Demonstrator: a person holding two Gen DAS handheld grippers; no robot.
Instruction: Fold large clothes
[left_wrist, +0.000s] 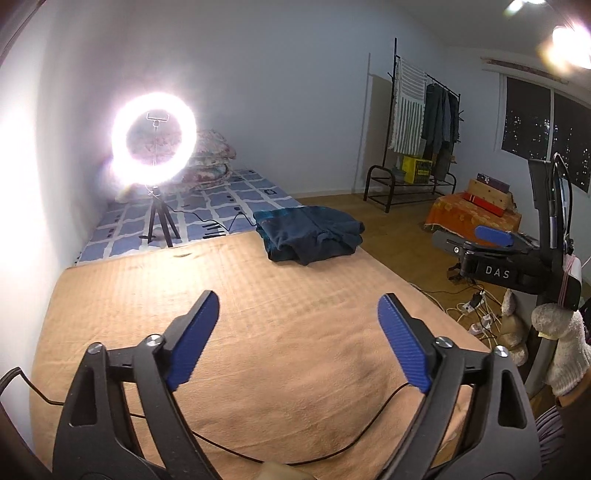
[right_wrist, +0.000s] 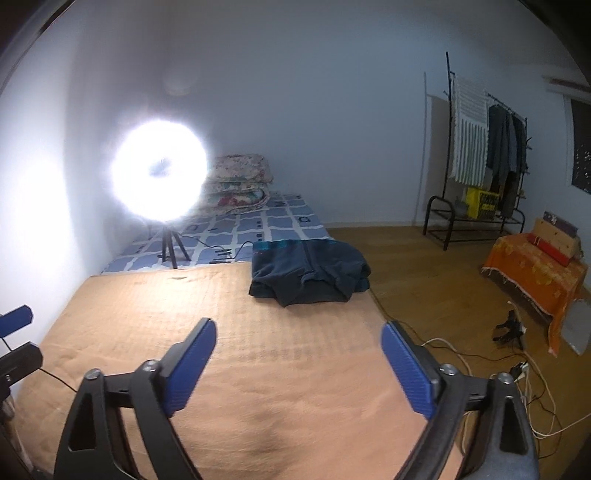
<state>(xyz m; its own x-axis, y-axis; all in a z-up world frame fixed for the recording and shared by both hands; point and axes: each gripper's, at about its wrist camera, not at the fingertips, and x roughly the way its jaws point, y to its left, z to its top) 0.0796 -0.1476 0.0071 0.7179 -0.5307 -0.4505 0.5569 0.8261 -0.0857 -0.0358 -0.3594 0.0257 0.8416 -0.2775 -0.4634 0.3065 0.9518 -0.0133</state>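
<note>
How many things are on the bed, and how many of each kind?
Dark folded garment: 1
Ring light on its tripod: 1
Floral quilts, stacked by the wall: 1 pile
Open grippers above the bed, left and right: 2
Total: 5

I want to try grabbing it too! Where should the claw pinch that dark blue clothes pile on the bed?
Probably pinch the dark blue garment at its near edge, coming from the front: the folded cloth bulges up there off the orange blanket, giving something to grip.
</note>
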